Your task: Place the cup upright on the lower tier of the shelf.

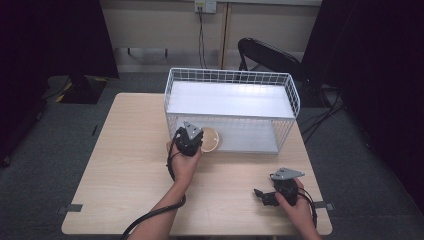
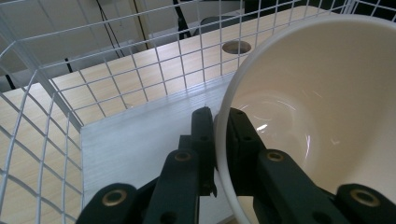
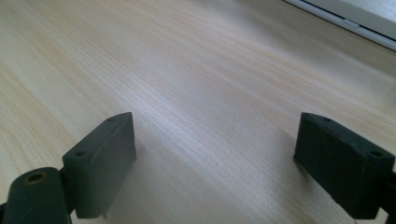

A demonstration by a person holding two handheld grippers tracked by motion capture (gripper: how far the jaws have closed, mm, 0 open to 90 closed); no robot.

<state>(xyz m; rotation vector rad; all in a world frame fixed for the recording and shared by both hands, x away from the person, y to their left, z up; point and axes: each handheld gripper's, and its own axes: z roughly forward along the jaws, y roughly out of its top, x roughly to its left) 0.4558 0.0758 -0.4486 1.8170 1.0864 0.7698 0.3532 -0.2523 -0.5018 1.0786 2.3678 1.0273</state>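
1. The right gripper (image 1: 260,194) is resting nearest the person, low over the table (image 1: 130,165) at its right front corner. In the right gripper view its jaws are standing wide apart with only bare wood between them, so it is holding nothing.

2. The left gripper (image 1: 196,142) is reaching farther in, up to the open front of the rack (image 1: 231,76). Its fingers (image 2: 203,140) are pinching the rim of the bowl (image 2: 327,107): one jaw is lying outside the wall, the other inside, pressed tight on it.

3. The bowl (image 1: 210,139) is sitting just right of that gripper, at the lower level's front left, under the rack's upper shelf. It is tilting, with its mouth turned sideways rather than up. Whether it is touching the floor panel (image 2: 140,144) I cannot tell.

4. The relation that matters: the bowl is hanging to the right of the fingers by its rim, with the panel just below and the wire side wall (image 2: 37,154) to the gripper's left. The left hand is plainly the nearer one; the right is lying well apart.

5. Judging from this, the coming move is setting the bowl down level and deeper in, rim clear of the wires and the shelf.
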